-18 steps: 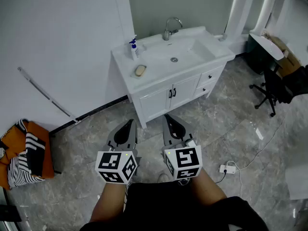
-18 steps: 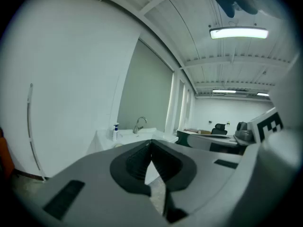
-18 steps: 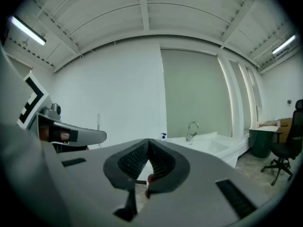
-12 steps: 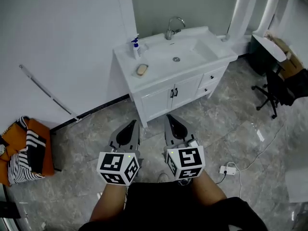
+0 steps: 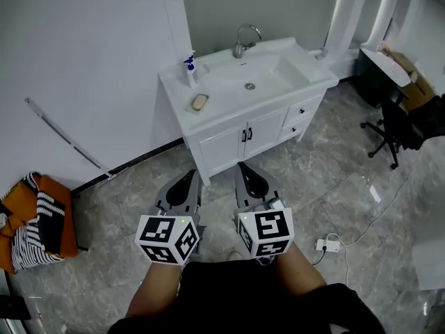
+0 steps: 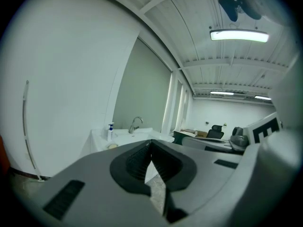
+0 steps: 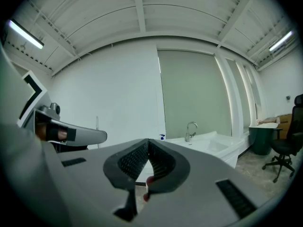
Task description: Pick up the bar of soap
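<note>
A tan bar of soap point(image 5: 200, 102) lies on the left part of the white vanity top point(image 5: 226, 113), near a blue-capped pump bottle point(image 5: 190, 72). The soap also shows small in the left gripper view point(image 6: 112, 146). Both grippers hang side by side low in the head view, well short of the vanity. My left gripper point(image 5: 188, 178) has its tips together and holds nothing. My right gripper point(image 5: 243, 169) is likewise shut and empty. In the gripper views the left gripper point(image 6: 151, 142) and the right gripper point(image 7: 148, 141) each show their tips meeting.
A chrome tap point(image 5: 243, 40) stands behind the basin point(image 5: 261, 75). An orange and striped bundle point(image 5: 35, 221) lies on the floor at left. A black office chair point(image 5: 396, 127) and a power strip with cable point(image 5: 328, 245) are at right. A thin rod point(image 5: 66, 139) leans on the wall.
The view has shifted slightly; the vanity sits a touch lower left than half a second ago. Both grippers stay shut and in about the same place.
</note>
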